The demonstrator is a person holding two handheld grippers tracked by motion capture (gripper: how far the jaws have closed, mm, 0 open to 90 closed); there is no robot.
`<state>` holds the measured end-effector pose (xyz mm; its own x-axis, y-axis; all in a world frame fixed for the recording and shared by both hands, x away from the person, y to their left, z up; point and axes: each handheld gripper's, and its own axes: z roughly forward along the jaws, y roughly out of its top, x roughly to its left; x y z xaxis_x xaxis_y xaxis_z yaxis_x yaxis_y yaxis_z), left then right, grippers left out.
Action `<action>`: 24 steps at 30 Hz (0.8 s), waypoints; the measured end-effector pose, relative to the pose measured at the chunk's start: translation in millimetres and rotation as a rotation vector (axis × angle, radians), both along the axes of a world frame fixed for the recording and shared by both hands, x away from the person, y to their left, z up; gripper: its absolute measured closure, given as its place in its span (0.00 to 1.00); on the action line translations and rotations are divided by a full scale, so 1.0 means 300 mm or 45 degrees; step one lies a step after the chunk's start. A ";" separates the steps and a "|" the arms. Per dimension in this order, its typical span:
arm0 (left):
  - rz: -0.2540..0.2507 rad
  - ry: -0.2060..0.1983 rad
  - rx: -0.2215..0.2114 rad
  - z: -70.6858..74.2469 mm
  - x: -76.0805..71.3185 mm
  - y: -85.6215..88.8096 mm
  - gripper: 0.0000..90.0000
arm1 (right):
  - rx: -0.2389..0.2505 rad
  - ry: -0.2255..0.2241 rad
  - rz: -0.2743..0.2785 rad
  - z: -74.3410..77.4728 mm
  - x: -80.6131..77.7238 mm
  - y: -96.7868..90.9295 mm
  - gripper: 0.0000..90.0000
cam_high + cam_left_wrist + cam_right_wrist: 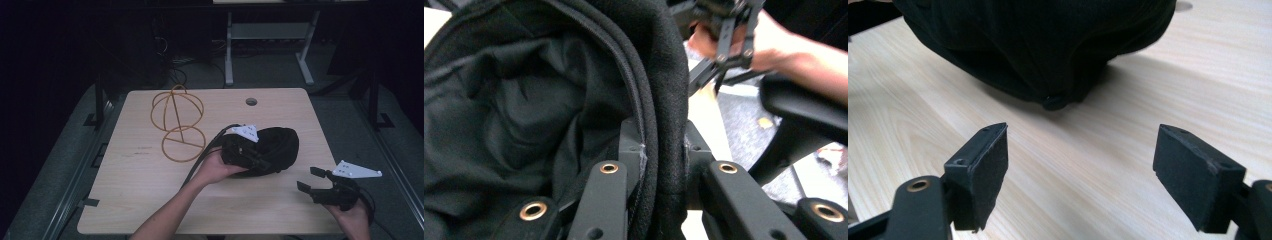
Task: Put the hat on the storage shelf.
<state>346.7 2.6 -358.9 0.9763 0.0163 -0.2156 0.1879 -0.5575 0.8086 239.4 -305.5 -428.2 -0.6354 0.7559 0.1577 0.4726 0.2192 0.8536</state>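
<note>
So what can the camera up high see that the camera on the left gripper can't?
The high view alone takes in the whole wooden table, the orange wire stand on it, and the left hand with the left gripper at the black hat. The left gripper view alone looks into the hat's dark lining and shows the jaws pinching the hat's thick edge. Both views show the hat, and the right gripper, jaws open, off to one side with nothing in it.
</note>
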 end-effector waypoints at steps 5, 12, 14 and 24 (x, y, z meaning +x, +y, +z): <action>-0.014 0.019 -0.088 0.042 -0.012 0.032 0.85 | 0.015 -0.053 0.021 0.029 -0.005 0.032 0.24; -0.014 0.036 -0.205 0.099 -0.030 0.063 0.85 | 0.079 -0.124 0.063 0.070 -0.014 0.081 0.22; -0.017 0.043 -0.246 0.120 -0.038 0.074 0.85 | 0.129 -0.162 0.067 0.089 -0.013 0.094 0.21; -0.018 0.054 -0.339 0.170 -0.048 0.096 0.85 | 0.225 -0.240 0.046 0.111 0.008 0.135 0.21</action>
<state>332.2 31.3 -307.8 0.9660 -0.0603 -0.2514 0.2185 -0.3293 0.9186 241.8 -264.9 -394.8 -0.6923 0.7033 0.1614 0.2960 0.0729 0.9524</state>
